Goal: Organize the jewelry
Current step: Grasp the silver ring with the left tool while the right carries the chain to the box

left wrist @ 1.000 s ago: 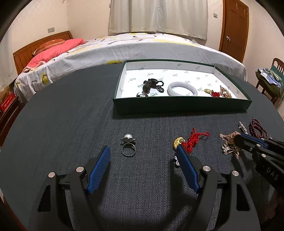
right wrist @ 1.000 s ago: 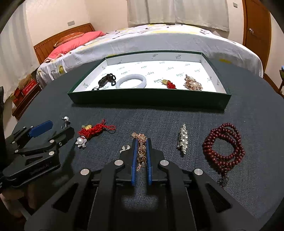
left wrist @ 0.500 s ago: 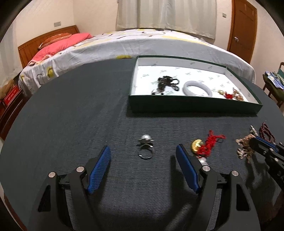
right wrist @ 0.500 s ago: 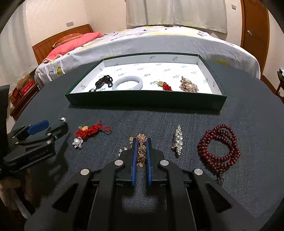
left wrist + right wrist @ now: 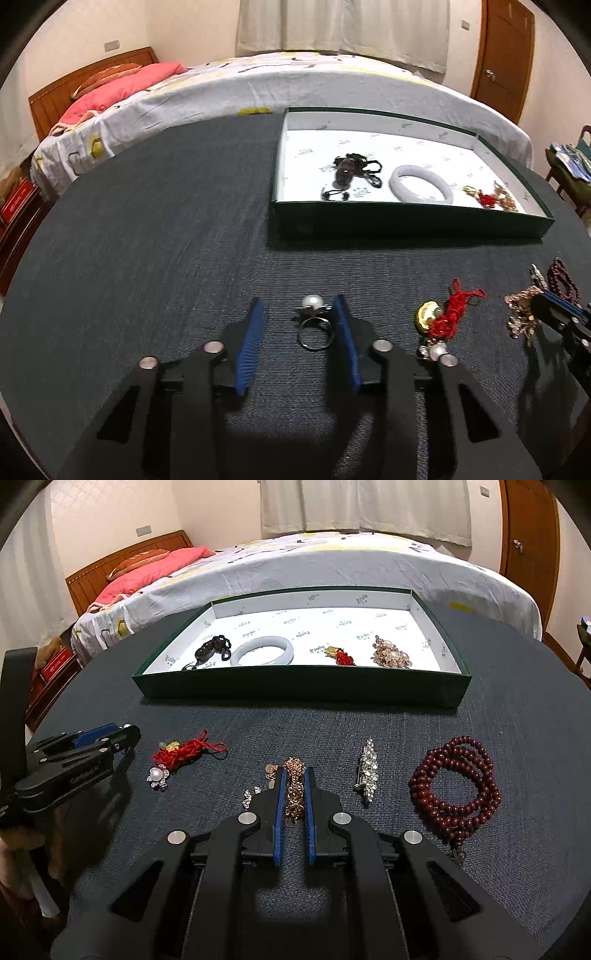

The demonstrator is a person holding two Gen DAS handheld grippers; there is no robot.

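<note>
Nearest in the left wrist view, the left gripper is lowered to the dark worktop with its jaws parted around the pearl ring; the ring lies flat between the blue pads, close against the right one, and is not yet pinched. The jaws appear to be set astride it so that closing would catch the band.

In the right wrist view, the right gripper is clamped on the gold chain bracelet, which is squeezed lengthwise between the pads, presumably for lifting. Beside it are seen a red tassel charm, a crystal brooch and a dark red bead strand, all loose and unsorted.

Farther off, the green tray is placed within reach of both arms; a black cord pendant, a pale bangle, a small red charm and a pearl cluster are already laid inside. A bed is seen beyond.
</note>
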